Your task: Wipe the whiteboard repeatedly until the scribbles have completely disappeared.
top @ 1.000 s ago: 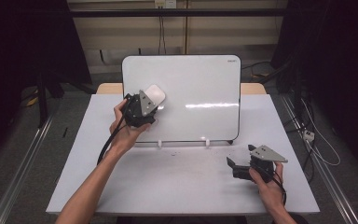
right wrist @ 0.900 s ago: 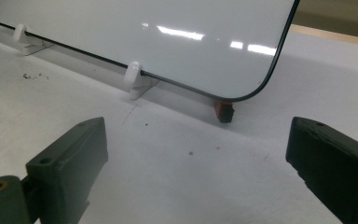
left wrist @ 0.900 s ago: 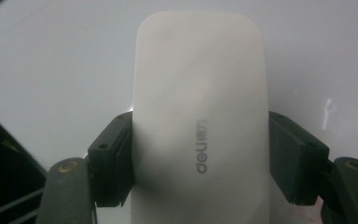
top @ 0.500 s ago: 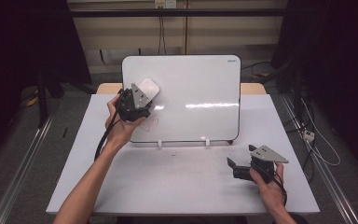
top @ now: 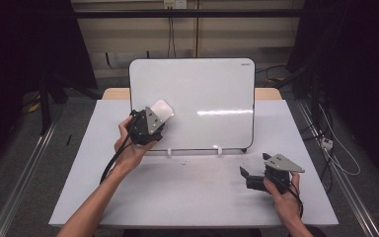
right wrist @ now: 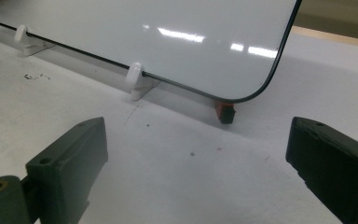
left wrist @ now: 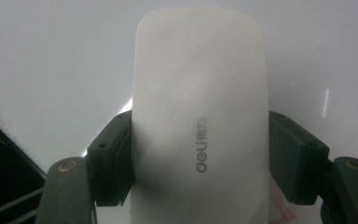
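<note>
My right gripper [top: 250, 177] rested low on the white table [top: 187, 197], well in front of the whiteboard [top: 197, 98] and near its right lower corner. Its jaws stood wide apart with nothing between them, as the right gripper view showed: only bare table and the foot of the whiteboard beyond.

My left gripper [top: 154, 129] was at the left lower part of the whiteboard, and its jaws were clamped on the two long sides of the eraser [left wrist: 200, 116]. In the high view the eraser [top: 161, 111] lay against the whiteboard surface, or just before it; I could not tell if it really touched.

I judged the eraser as a light thing, with a stiff and smooth plastic shell, so a little slippery between hard pads. It was not fragile. The good place to hold it was where I held it: across the narrow width, near the back half, so the front stayed free to press flat on the whiteboard. If I pushed too hard at an angle, I think it could turn in the jaws.

The whiteboard stood tilted in small white clips [right wrist: 135, 74] on the table, so it probably could slide back under strong pressure.

No container was on the table.
</note>
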Demonstrator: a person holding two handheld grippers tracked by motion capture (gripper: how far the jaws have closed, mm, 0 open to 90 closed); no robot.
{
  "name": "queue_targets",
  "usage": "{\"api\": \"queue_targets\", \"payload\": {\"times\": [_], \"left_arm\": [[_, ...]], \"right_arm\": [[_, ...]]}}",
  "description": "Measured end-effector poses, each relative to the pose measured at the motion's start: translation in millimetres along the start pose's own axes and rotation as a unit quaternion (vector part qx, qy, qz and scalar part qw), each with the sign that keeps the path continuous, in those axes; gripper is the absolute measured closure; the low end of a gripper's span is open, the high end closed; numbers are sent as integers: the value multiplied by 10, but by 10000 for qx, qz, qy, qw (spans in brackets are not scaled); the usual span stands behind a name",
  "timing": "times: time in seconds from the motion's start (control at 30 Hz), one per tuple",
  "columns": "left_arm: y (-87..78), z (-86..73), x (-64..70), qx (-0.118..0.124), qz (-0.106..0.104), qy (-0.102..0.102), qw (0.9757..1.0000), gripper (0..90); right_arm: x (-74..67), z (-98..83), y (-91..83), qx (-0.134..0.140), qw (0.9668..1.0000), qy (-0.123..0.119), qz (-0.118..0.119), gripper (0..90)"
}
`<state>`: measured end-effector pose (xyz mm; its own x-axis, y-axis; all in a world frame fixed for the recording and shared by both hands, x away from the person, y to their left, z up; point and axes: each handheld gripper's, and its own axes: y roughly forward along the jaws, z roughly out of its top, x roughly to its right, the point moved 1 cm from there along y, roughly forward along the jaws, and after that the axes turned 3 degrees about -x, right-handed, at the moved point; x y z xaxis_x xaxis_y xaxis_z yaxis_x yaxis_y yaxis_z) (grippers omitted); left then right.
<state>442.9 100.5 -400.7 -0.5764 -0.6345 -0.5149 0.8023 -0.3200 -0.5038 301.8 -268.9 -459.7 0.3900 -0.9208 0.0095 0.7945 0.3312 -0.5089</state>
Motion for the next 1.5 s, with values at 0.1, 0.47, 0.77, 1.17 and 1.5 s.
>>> {"api": "queue_targets", "payload": {"times": [0.1,0.47,0.77,1.17,1.5], "left_arm": [[-15,-46,100,-22,-5,122,9999,311],[8,46,-95,-58,-99,-119,9999,311],[37,171,-355,-6,39,-392,9992,311],[-12,-42,-9,-20,74,-72,9999,311],[-38,-121,223,-130,-2,195,9997,311]], "right_arm": [[4,2,-9,18,10000,-7,-3,54],[10,3,-3,10,10000,18,21,54],[17,-2,-9,15,10000,30,21,55],[4,0,-23,25,10000,22,1,55],[-1,1,-34,39,10000,12,-1,55]]}}
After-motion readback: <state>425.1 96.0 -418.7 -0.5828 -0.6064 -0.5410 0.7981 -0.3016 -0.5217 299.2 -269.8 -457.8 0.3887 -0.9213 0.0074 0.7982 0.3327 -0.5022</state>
